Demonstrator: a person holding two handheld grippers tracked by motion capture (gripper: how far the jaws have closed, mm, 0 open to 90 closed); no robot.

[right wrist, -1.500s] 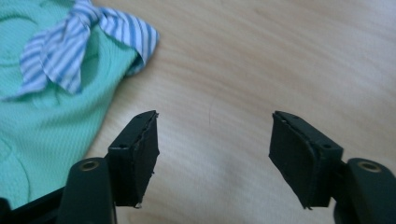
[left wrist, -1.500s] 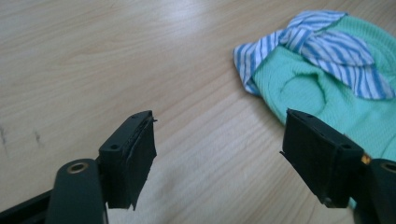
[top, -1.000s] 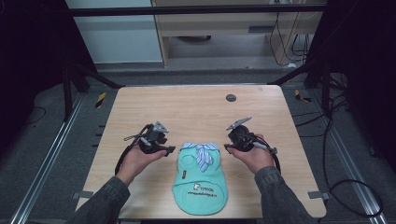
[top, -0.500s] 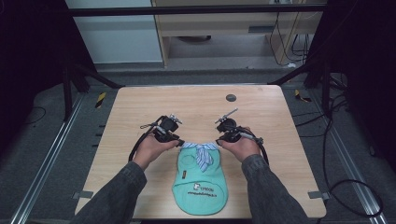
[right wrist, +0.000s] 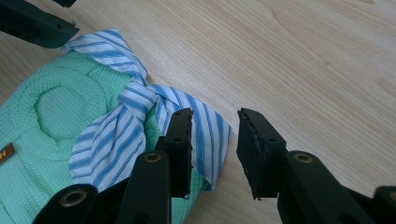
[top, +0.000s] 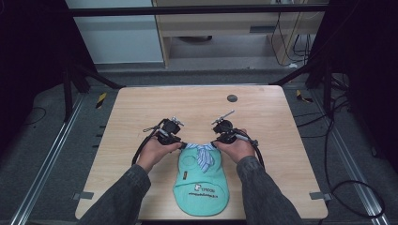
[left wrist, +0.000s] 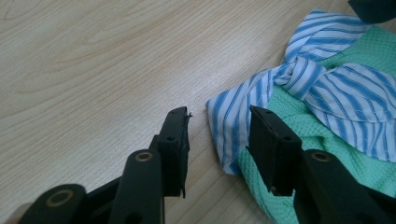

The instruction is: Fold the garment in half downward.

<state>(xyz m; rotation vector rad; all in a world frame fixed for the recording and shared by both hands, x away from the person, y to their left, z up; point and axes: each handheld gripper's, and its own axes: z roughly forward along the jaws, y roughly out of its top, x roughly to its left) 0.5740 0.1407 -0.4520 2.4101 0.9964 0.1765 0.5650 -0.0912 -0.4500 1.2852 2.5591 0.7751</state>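
A mint-green waffle-knit garment (top: pixel 202 185) lies flat near the table's front edge, with a blue-and-white striped collar (top: pixel 202 153) knotted at its far end. My left gripper (top: pixel 181 144) sits at the collar's left corner. In the left gripper view the striped corner (left wrist: pixel 229 126) lies between the parted jaws of the left gripper (left wrist: pixel 217 116), unpressed. My right gripper (top: pixel 215 143) is at the right corner. There the striped corner (right wrist: pixel 212 130) lies between and under the jaws of the right gripper (right wrist: pixel 215 116), also unpressed. Both pairs of jaws have just been opening.
The wooden table (top: pixel 141 108) carries a small dark round disc (top: pixel 232 98) near its far edge. Black frame posts and floor rails flank the table, and cables lie on the floor at the right. Each gripper view catches the other gripper's dark jaw at its top edge.
Both hands have moved inward from the garment's sides to the two corners of its collar, then stayed there. The garment has not moved.
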